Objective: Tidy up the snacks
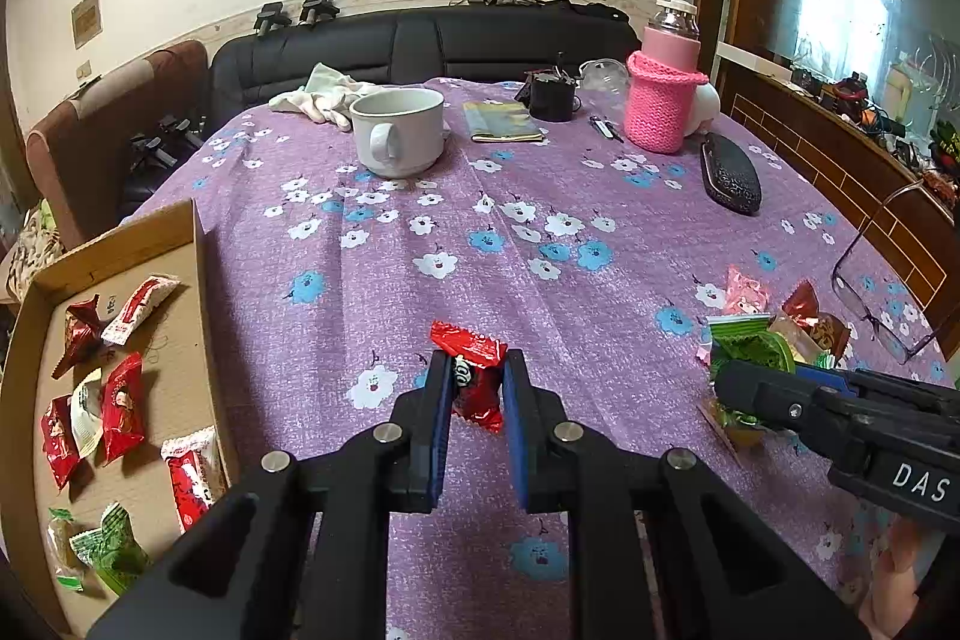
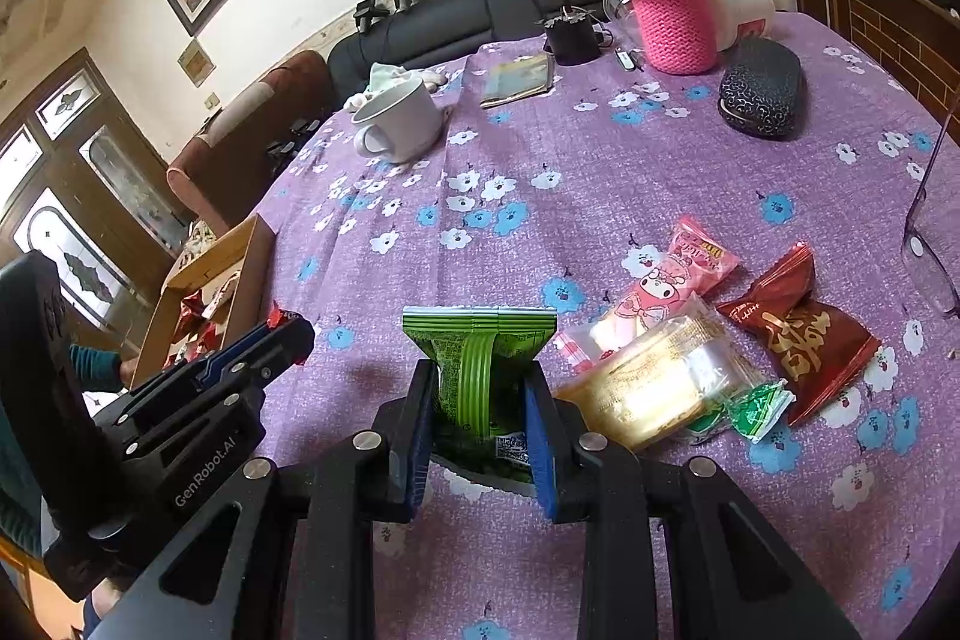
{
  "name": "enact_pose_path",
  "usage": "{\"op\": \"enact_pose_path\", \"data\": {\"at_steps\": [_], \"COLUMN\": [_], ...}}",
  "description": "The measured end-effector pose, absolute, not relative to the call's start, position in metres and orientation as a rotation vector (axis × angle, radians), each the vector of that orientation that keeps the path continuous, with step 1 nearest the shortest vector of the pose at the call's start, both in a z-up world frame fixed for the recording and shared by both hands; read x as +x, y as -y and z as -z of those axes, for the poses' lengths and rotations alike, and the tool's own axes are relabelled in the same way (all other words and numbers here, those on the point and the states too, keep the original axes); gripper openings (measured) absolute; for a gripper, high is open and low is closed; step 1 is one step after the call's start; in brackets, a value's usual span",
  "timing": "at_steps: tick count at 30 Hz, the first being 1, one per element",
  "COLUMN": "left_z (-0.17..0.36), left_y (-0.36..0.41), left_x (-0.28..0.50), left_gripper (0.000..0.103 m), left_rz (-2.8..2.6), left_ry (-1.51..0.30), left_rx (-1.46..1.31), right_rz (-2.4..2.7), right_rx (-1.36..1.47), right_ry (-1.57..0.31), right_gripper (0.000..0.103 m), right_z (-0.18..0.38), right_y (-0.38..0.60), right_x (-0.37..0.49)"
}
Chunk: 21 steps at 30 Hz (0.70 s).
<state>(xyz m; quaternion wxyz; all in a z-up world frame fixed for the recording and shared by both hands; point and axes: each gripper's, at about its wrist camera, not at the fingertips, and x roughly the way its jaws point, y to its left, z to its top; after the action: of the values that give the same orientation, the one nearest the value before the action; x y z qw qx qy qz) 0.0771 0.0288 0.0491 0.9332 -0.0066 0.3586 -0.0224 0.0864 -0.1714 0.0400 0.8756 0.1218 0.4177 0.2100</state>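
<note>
My left gripper (image 1: 477, 370) is shut on a red snack packet (image 1: 474, 370) held above the purple flowered tablecloth. My right gripper (image 2: 480, 388) is shut on a green snack packet (image 2: 477, 358); it also shows in the left wrist view (image 1: 750, 382) at the right. A cardboard box (image 1: 198, 280) at the left holds several red and green packets. A pile of loose snacks lies right of the right gripper: a pink packet (image 2: 678, 280), a dark red packet (image 2: 798, 334), a clear-wrapped cake (image 2: 654, 382) and a small green packet (image 2: 759, 409).
A white mug (image 1: 399, 130), a booklet (image 1: 501, 121), a black cup (image 1: 552, 97), a pink-sleeved bottle (image 1: 663, 100) and a black glasses case (image 1: 729, 172) stand at the table's far side. Eyeglasses (image 1: 888, 280) lie at the right edge. A black sofa sits behind.
</note>
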Motion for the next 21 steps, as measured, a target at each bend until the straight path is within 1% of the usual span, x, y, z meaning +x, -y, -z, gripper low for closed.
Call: {"op": "enact_pose_path", "data": {"at_steps": [7,12,17,21], "left_z": [-0.052,-0.076,-0.098,-0.109], "left_y": [-0.030,-0.037,-0.060,-0.098], "left_x": [0.078,0.066,0.054,0.051], "left_gripper": [0.016,0.016,0.016,0.016], "left_rz": [0.057,0.076,0.089,0.067], "left_ry": [-0.744,-0.717,-0.719,-0.734], "left_rx": [-0.050,-0.096,-0.145,-0.197], "right_rz": [-0.402,-0.413,-0.476,-0.533], "right_rx": [0.255,0.303,0.313,0.246], "right_ry": [-0.848,-0.866,-0.861,-0.858], "right_gripper": [0.029,0.029,0.030,0.030], "right_z": [-0.045,-0.052,-0.079,-0.106], "right_y": [0.177,0.181,0.167,0.133], "right_x": [0.087,0.089,0.083,0.077]}}
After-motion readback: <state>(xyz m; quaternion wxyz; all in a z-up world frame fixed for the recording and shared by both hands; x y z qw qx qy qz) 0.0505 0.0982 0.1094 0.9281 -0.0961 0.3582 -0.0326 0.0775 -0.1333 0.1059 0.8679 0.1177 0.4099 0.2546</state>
